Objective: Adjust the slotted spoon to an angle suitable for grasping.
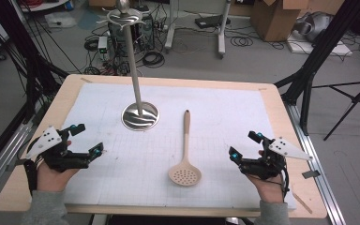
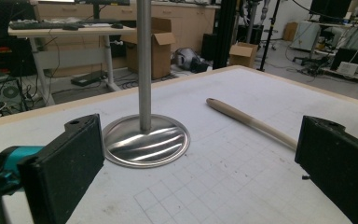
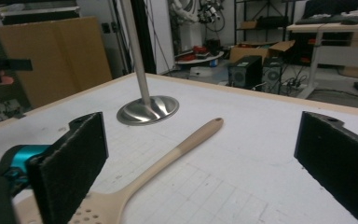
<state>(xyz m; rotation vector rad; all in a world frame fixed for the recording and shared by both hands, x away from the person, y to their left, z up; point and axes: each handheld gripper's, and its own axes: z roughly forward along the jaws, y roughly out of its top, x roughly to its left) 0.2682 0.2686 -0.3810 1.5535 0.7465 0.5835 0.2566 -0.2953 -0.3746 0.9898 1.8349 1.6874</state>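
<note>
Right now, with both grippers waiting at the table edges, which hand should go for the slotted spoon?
Right. The right gripper is open and nearer the slotted spoon, whose perforated bowl lies just ahead of its fingers in the right gripper view. The left gripper is farther off, facing the metal stand.

Even, soft indoor light; faint shadows, slightly soft, low-resolution pictures.

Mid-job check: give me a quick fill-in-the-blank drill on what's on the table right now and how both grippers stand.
1. The slotted spoon lies flat on the mat, its perforated head toward the ____ edge of the table.
2. The metal stand has a round base and an upright ____.
3. The left gripper and right gripper both have jaws ____, holding nothing.

Missing words: near; pole; open
</note>
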